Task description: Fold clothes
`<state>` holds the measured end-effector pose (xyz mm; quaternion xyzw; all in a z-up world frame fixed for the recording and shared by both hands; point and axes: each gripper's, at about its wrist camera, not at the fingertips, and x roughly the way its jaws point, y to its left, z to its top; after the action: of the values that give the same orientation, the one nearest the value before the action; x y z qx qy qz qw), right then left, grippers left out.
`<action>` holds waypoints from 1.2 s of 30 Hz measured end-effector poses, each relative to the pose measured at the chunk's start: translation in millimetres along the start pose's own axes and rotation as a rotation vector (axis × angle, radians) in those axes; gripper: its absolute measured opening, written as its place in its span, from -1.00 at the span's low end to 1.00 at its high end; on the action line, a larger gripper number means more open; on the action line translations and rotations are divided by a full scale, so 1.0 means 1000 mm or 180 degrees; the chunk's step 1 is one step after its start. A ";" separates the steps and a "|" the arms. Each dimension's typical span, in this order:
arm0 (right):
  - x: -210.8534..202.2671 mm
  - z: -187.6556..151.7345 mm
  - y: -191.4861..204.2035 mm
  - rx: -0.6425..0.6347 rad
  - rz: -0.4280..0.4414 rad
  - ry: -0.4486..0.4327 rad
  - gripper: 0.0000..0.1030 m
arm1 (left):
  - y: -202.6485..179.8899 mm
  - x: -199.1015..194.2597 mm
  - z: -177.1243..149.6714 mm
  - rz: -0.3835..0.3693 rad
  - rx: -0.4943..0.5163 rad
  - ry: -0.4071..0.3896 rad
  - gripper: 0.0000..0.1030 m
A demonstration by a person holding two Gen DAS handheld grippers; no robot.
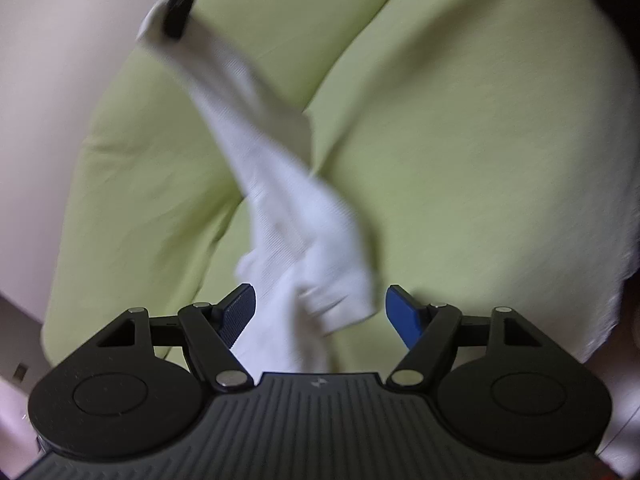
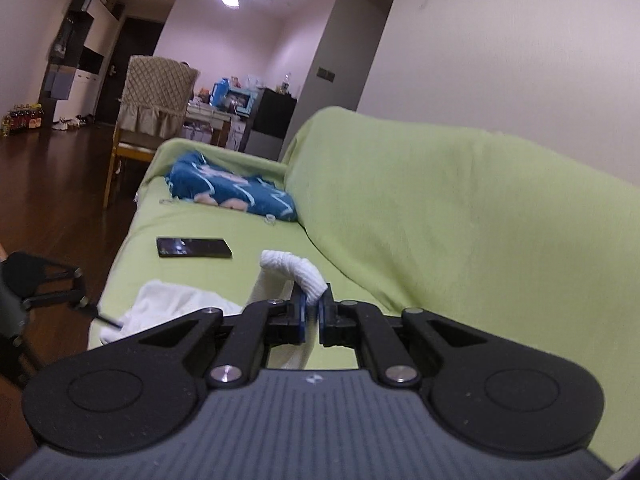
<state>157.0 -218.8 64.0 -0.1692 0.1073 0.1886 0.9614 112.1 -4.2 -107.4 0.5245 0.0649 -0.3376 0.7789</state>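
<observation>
A white sock stretches over the green sofa seat, blurred by motion. In the left wrist view my left gripper is open, and the sock's near end lies between its blue pads. The sock's far end is held by my right gripper at the top left. In the right wrist view my right gripper is shut on the white sock, whose end bulges above the pads. More white cloth lies on the seat to the left, by the left gripper.
A green cover drapes the sofa seat and backrest. A black phone lies on the seat. A blue patterned garment sits at the far end. A chair, a cluttered table and wooden floor lie beyond.
</observation>
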 end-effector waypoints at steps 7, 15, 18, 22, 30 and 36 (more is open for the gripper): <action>0.018 -0.014 -0.001 -0.0070 -0.0023 0.0112 -0.94 | 0.013 0.032 0.010 -0.0332 -0.0193 0.0053 0.33; 0.011 -0.022 -0.009 0.0096 -0.0058 0.0175 -0.94 | 0.049 0.040 0.018 -0.0486 -0.0677 0.0114 -0.82; 0.001 -0.022 -0.014 0.0186 -0.0088 0.0193 -0.94 | 0.071 0.018 0.022 -0.0369 -0.0932 -0.0031 -0.83; -0.037 -0.005 -0.029 0.0401 -0.0207 0.0125 -0.95 | 0.126 -0.029 0.042 -0.0086 -0.1255 -0.0252 -0.83; -0.168 0.053 -0.044 0.0586 -0.0680 -0.0348 -0.95 | 0.218 -0.153 0.111 0.0461 -0.1606 -0.0834 -0.83; -0.299 0.080 -0.031 0.0520 -0.1110 -0.0687 -0.95 | 0.224 -0.233 0.163 0.0477 -0.1693 -0.1295 -0.82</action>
<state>-89.7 -313.9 227.2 -0.0855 -0.0121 0.0272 0.9959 26.2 12.0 243.2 0.2282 -0.0447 -0.3484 0.9080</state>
